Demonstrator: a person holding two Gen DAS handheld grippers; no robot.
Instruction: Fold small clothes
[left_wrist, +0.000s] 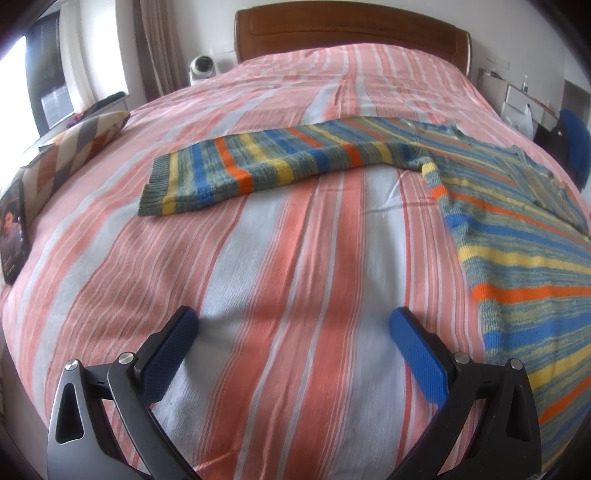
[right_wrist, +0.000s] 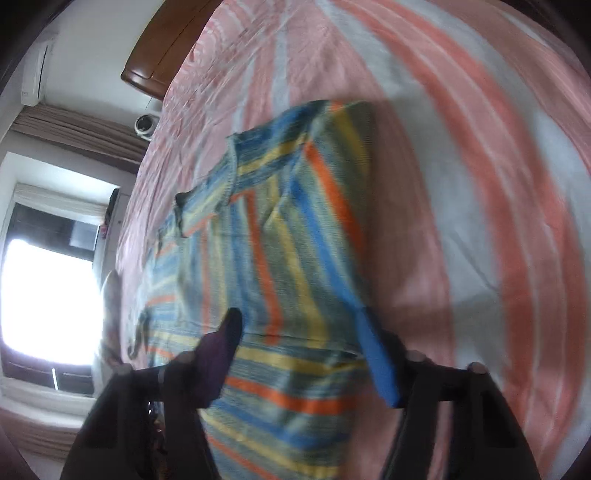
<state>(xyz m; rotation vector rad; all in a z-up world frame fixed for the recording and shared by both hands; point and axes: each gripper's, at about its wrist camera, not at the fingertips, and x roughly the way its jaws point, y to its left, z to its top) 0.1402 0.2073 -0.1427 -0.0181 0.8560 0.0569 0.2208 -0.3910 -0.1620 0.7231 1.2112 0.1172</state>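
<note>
Striped knitted sweater (left_wrist: 509, 206) in blue, yellow and orange lies flat on the pink-and-white striped bed (left_wrist: 280, 258).
Left hand-held gripper (left_wrist: 293, 354) hangs wide apart over bare bedding; right hand-held gripper (right_wrist: 301, 354), blurred, stands parted over the sweater, gripping nothing.

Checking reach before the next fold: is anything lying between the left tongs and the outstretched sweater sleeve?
Nothing visible. Only bare striped bedspread lies between the open left tongs and the sleeve of the striped sweater. The patterned pillow sits off at the bed's left edge.
</note>
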